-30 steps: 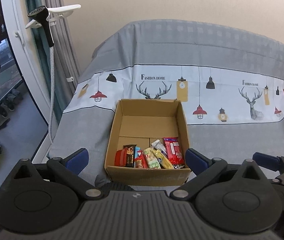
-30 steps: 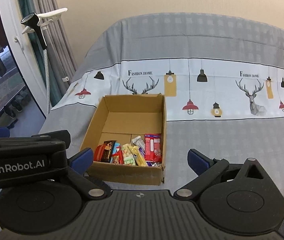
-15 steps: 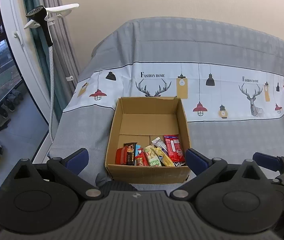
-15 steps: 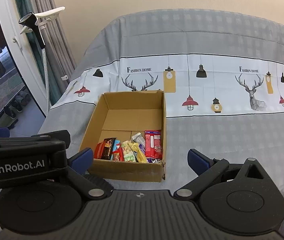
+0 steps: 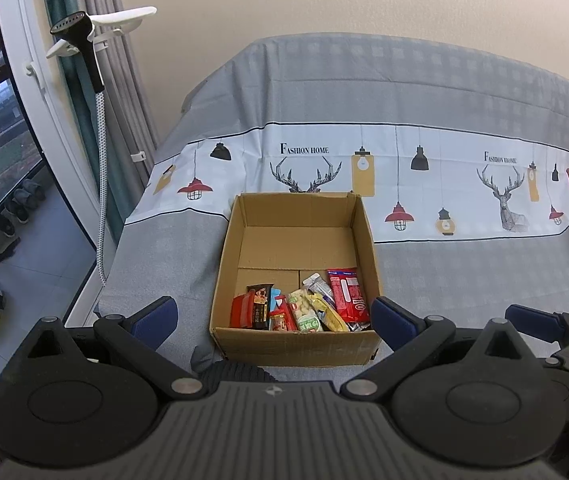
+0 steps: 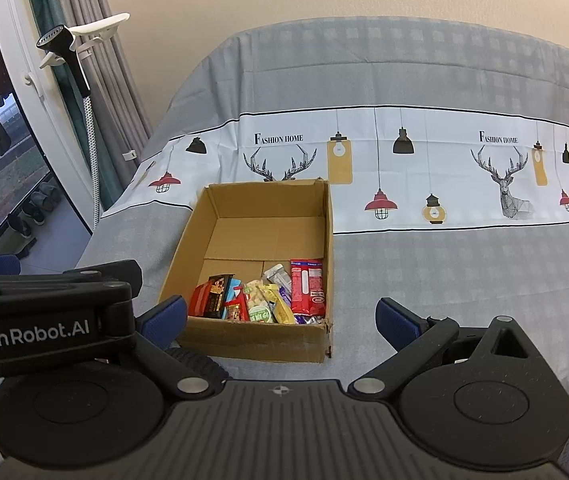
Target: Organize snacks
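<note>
Against box (image 5: 296, 344) near wall, snacks (image 5: 304, 306), far half bare

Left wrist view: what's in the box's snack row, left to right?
Inside the cardboard box: red pouch → dark brown bar → green-labelled clear pack → yellow packet → long red packet.
</note>
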`<state>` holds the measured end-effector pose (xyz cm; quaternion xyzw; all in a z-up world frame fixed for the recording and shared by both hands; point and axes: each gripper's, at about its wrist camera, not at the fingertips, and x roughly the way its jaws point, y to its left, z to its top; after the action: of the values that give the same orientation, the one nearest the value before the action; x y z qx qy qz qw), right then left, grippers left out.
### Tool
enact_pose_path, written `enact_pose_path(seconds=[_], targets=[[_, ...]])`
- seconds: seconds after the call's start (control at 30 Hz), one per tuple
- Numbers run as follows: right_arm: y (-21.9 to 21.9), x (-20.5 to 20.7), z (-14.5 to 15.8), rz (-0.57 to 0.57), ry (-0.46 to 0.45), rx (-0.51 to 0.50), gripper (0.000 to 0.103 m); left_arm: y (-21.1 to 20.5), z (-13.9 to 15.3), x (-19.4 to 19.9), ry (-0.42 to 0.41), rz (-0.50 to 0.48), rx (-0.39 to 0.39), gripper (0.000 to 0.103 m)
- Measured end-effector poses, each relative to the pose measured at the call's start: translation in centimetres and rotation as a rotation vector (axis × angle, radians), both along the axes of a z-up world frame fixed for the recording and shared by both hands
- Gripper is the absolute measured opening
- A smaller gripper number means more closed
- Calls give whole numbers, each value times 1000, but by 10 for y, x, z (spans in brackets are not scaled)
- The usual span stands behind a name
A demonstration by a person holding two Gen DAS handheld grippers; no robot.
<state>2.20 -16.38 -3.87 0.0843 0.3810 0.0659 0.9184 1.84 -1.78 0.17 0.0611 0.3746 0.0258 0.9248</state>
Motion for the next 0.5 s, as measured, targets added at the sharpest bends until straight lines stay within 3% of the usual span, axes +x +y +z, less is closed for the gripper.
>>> enact_pose_path(seconds=[0.5], targets=[[1, -1, 0, -2, 2, 1, 100, 1, -1, 0, -1, -5, 1, 103]])
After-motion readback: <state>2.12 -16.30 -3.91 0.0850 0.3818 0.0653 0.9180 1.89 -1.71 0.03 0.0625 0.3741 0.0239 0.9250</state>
